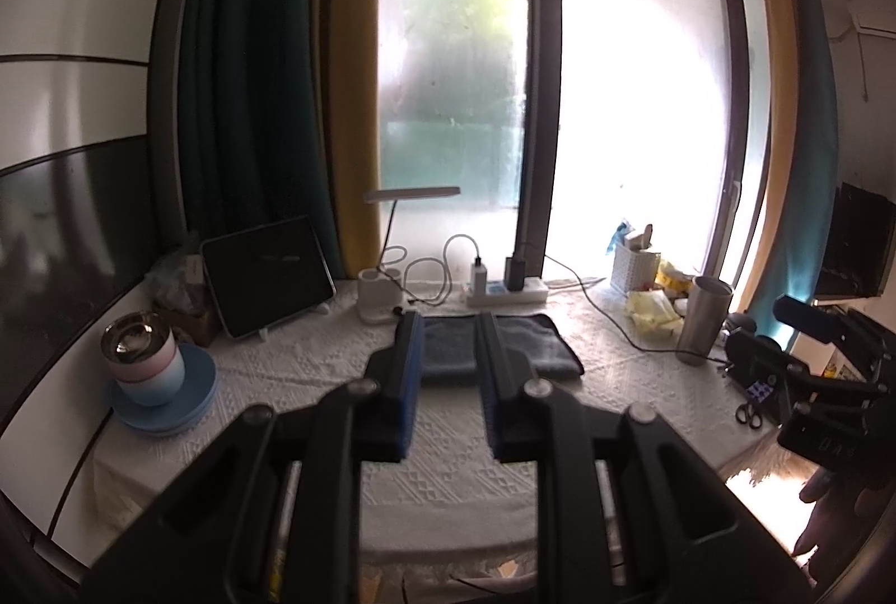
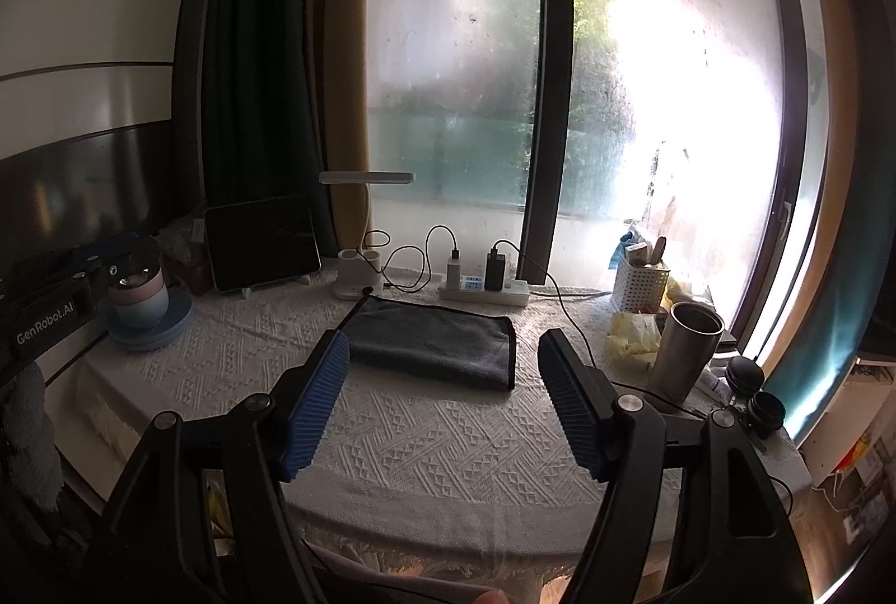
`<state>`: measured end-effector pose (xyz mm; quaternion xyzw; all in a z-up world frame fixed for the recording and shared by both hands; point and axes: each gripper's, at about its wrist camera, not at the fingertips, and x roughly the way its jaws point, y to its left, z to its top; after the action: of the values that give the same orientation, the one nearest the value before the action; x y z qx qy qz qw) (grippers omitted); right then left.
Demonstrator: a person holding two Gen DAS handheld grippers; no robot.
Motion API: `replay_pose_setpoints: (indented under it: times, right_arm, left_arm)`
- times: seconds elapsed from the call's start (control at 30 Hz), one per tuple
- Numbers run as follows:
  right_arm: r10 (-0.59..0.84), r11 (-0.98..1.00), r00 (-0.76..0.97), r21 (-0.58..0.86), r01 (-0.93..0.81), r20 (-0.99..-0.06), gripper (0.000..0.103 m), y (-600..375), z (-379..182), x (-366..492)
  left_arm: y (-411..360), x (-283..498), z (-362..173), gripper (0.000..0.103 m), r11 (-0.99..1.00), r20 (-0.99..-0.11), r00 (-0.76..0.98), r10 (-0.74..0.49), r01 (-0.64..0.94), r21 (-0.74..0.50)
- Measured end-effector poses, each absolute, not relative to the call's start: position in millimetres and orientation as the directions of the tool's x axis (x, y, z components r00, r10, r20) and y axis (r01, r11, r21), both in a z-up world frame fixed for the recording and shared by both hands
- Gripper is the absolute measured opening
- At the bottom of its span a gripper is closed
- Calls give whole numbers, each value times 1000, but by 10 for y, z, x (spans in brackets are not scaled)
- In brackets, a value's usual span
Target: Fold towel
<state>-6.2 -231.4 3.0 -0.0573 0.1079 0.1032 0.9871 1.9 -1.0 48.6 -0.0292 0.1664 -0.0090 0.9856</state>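
Both sets of jaws are parted and gripping nothing: my left gripper (image 1: 448, 324) has its 2 blue-padded fingers (image 1: 406, 368) set with a modest gap, and my right gripper (image 2: 442, 352) is spread much wider, pads (image 2: 316, 402) angled outward. Sweeping from the left now, I see a stack of pastel cups (image 2: 140, 296) with a shiny bowl on top, sitting on a blue plate (image 2: 173, 324) at the left end of the table. Next along, a dark tablet (image 2: 263, 242) leans on its stand against the curtain, and just right of it a white desk lamp (image 2: 361, 223) rises from its base. Centre of the table, the grey towel (image 2: 431, 343) lies flat on the white textured tablecloth (image 2: 425, 441), already doubled over, with its dark-trimmed edge running down the right side; through the left wrist camera I see the towel (image 1: 532, 343) partly behind my fingers, both grippers above the cloth and clear of it. Behind the towel, a white power strip (image 2: 484, 293) carries 2 plugged chargers with cables looping off. Further right, a white basket (image 2: 638, 284) of odds and ends, some crumpled yellow material (image 2: 633, 338), then a steel tumbler (image 2: 686, 352) standing upright near the right edge. In the left wrist view my right gripper (image 1: 806, 318) shows at the far right.
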Motion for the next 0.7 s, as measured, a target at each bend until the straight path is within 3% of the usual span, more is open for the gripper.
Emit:
replay_pose_setpoints:
  times: [0.7]
  right_arm:
    - [193,972,955,-91,-218,-227,73,-2307,32,-60]
  left_arm:
    - [-33,-11,485,20,998,-325,945,-24,5,-61]
